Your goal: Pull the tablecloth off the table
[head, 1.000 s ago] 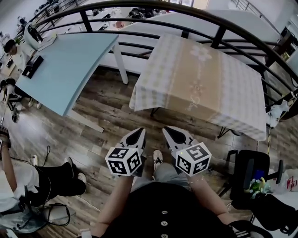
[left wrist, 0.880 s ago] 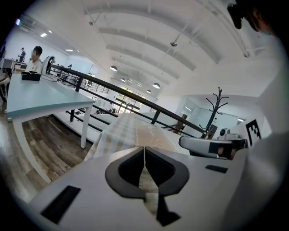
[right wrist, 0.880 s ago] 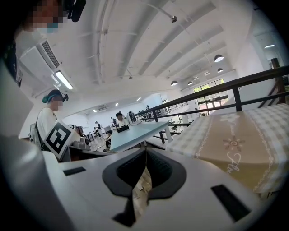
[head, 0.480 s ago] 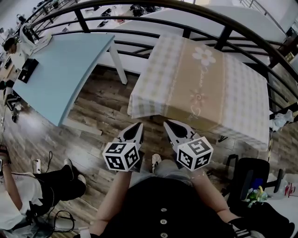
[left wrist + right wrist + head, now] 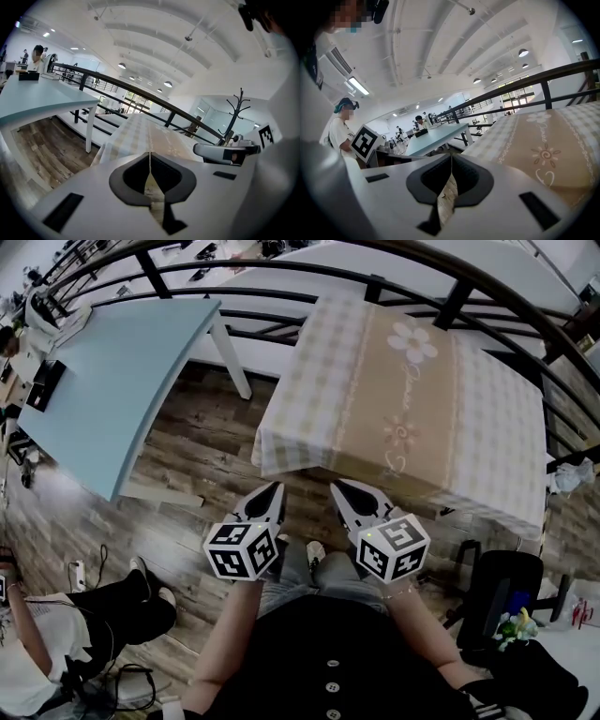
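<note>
The tablecloth is beige down the middle with checked sides and flower motifs, and it covers a small table ahead of me, its near edge hanging down. My left gripper and right gripper sit side by side just short of that hanging edge, tips pointing at it. Both are shut with nothing between the jaws. In the left gripper view the tablecloth stretches away beyond the closed left gripper. In the right gripper view the tablecloth lies to the right of the closed right gripper.
A light blue table stands to the left. A black curved railing runs behind both tables. A person sits on the wooden floor at lower left. A black chair is at lower right. A coat rack stands beyond the table.
The table and its cloth have come closer in the head view. Both grippers now sit nearer the cloth's hanging front edge. The jaws stay shut.
</note>
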